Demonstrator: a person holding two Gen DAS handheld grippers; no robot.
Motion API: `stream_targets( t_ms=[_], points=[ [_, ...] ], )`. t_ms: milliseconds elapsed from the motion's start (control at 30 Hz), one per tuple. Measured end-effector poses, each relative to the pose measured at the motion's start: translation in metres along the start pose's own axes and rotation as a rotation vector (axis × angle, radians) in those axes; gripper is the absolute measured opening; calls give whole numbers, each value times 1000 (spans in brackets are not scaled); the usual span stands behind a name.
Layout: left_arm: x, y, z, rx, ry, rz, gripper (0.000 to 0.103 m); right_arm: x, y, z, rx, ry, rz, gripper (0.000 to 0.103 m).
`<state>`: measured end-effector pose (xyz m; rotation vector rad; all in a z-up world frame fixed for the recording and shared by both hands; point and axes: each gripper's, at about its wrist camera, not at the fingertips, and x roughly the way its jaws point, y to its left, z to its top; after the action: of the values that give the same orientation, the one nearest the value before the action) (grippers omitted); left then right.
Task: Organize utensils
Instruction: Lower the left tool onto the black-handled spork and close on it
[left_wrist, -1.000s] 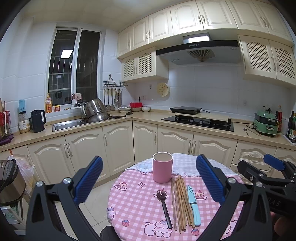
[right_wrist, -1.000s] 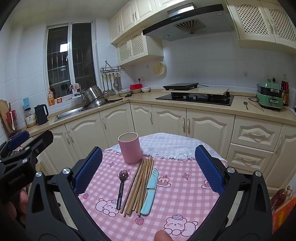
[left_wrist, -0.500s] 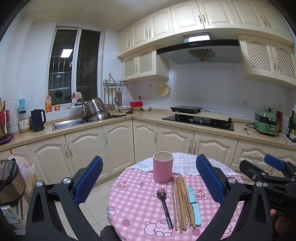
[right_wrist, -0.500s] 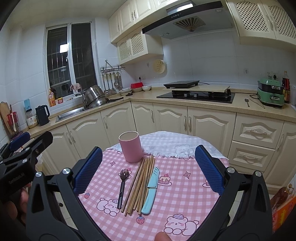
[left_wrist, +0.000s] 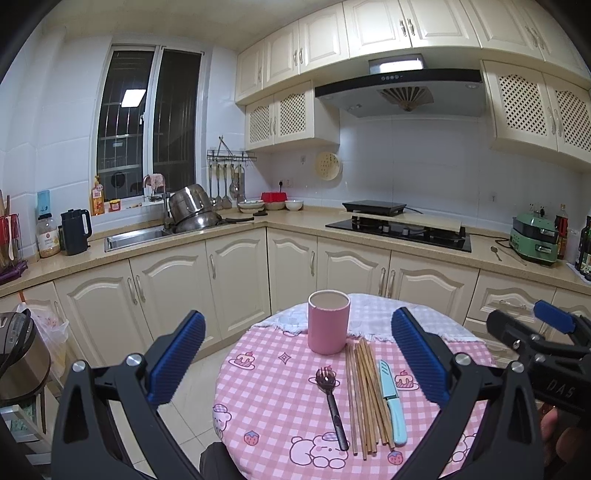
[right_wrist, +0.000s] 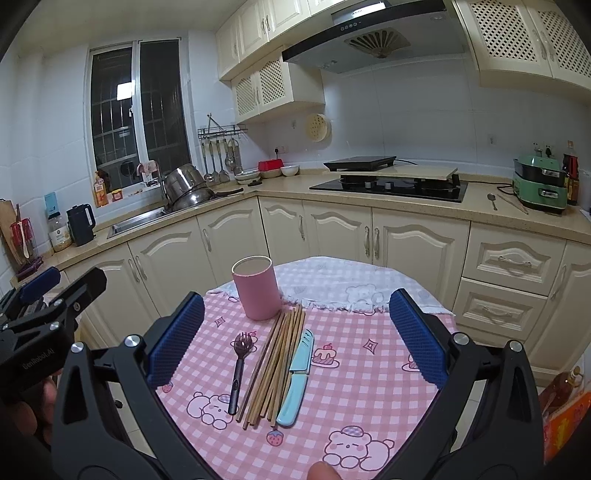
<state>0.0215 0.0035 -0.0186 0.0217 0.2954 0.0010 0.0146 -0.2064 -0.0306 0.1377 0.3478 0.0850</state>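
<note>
Fork (right_wrist: 238, 369), chopsticks (right_wrist: 275, 363), knife (right_wrist: 295, 380) beside pink cup (right_wrist: 256, 288); hand-held grippers wide apart.

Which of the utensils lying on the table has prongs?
The dark fork, at the left of the row; the chopsticks are plain sticks, and the blue knife has a flat blade.

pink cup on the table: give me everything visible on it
The pink cup is a plain, handleless cylinder with a matte finish and a pale inner wall, material unclear. It stands upright with its mouth open, and nothing sticks out of it. It sits at the far side of the round table on the pink checked cloth, near the white cloth's edge. The chopsticks lie with their far tips close to its base; contact cannot be told. Neither gripper touches it.
</note>
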Motion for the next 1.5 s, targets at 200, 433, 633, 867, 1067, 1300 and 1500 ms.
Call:
stream_targets(
  t_ms=[200,433,633,867,1067,1300,1500],
  points=[
    [24,2,-12,8,54,20,99,21,-7,-2,-4,30,-8,98],
    [88,9,-42,23,204,40,99,70,-17,-11,-17,126,-22,98],
    [147,12,-71,13,370,5,99,108,-28,-21,-5,211,-36,98],
    [199,-12,-99,82,501,-25,99,145,-46,-38,17,322,-61,98],
    [241,-22,-114,98,580,-17,99,174,-58,-53,31,411,-62,98],
    [270,-23,-123,94,636,-43,92,201,-64,-66,42,490,-53,98],
    [279,-29,-126,94,667,-124,52,216,-69,-68,48,520,-47,98]
  ],
)
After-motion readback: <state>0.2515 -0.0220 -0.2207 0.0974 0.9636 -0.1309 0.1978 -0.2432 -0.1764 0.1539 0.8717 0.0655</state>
